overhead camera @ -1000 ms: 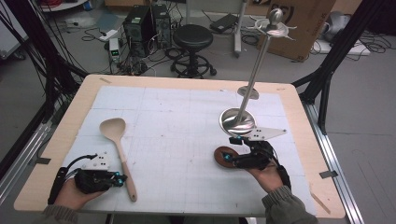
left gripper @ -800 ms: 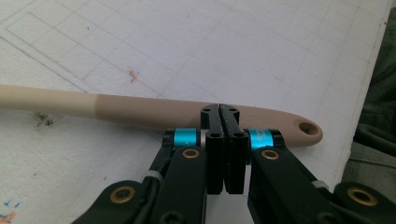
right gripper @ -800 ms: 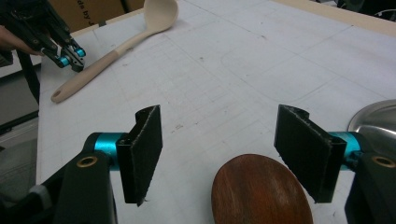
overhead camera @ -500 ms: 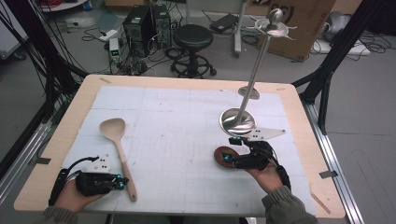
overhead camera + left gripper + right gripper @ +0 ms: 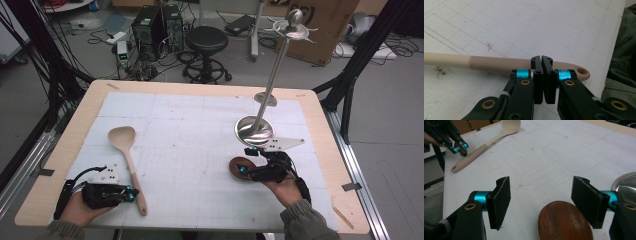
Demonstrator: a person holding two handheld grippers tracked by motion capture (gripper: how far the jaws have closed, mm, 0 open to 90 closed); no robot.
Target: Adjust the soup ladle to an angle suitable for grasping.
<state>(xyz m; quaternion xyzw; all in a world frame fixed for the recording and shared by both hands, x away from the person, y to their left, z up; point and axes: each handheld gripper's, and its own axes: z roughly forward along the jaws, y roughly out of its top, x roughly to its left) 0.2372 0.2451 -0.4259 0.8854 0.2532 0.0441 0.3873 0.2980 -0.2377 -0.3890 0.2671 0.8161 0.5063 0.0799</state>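
- at the near left corner of the white mat, my left hand holds my left gripper low over the table, its tips pointing right toward the spoon's handle.
- my left gripper view has the two black jaws pressed together with nothing between them, their tips just in front of the handle near its holed end; i cannot tell whether they touch it.
- just right of that gripper lies the pale wooden spoon, flat on the mat, bowl away from me and handle running back toward the near edge.
- the middle of the mat is bare grid.
- right of centre, a dark brown wooden disc lies flat on the mat.
- my right gripper sits at that disc with its jaws spread wide apart; in my right gripper view the disc lies between the two pads, nearer the right one, gripped by neither.
- my right hand holds this gripper from the near right.
- just beyond it stands a tall metal stand on a round shiny base, with a small dish at its top.
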